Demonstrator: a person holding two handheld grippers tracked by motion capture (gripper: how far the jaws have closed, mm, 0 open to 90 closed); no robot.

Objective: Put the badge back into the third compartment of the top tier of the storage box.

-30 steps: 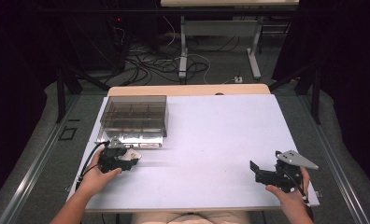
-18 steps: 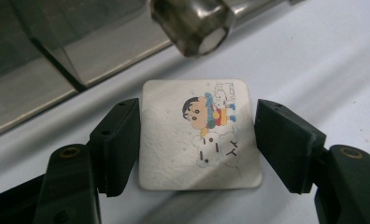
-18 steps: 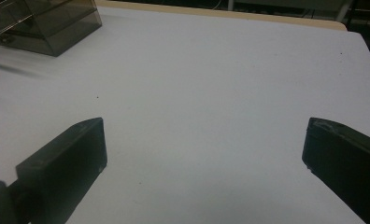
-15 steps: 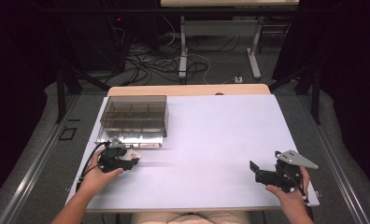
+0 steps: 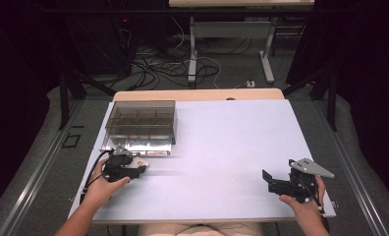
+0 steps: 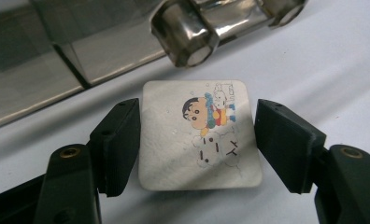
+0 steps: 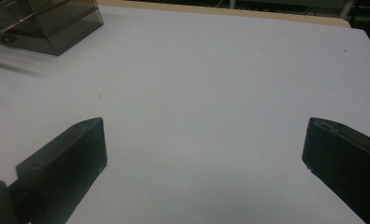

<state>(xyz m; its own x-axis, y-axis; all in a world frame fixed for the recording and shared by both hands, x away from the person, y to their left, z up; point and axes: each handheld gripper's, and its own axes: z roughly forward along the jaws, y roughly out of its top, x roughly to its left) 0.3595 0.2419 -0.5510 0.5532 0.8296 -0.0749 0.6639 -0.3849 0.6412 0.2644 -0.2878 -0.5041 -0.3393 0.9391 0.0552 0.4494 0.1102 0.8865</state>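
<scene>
A small square card with rounded corners and a cartoon print lies flat on the white table. My left gripper is open, one jaw at each side edge of the card. In the high view the left gripper sits at the table's front left, just in front of a smoky clear box, with the card a pale patch at its tips. My right gripper rests at the front right, open and holding nothing; its jaws frame bare table.
The compartment box has a shiny flap and a round hinge barrel right behind the card. The box stands far off at the upper left in the right gripper view. Cables and table legs lie on the floor beyond the far edge.
</scene>
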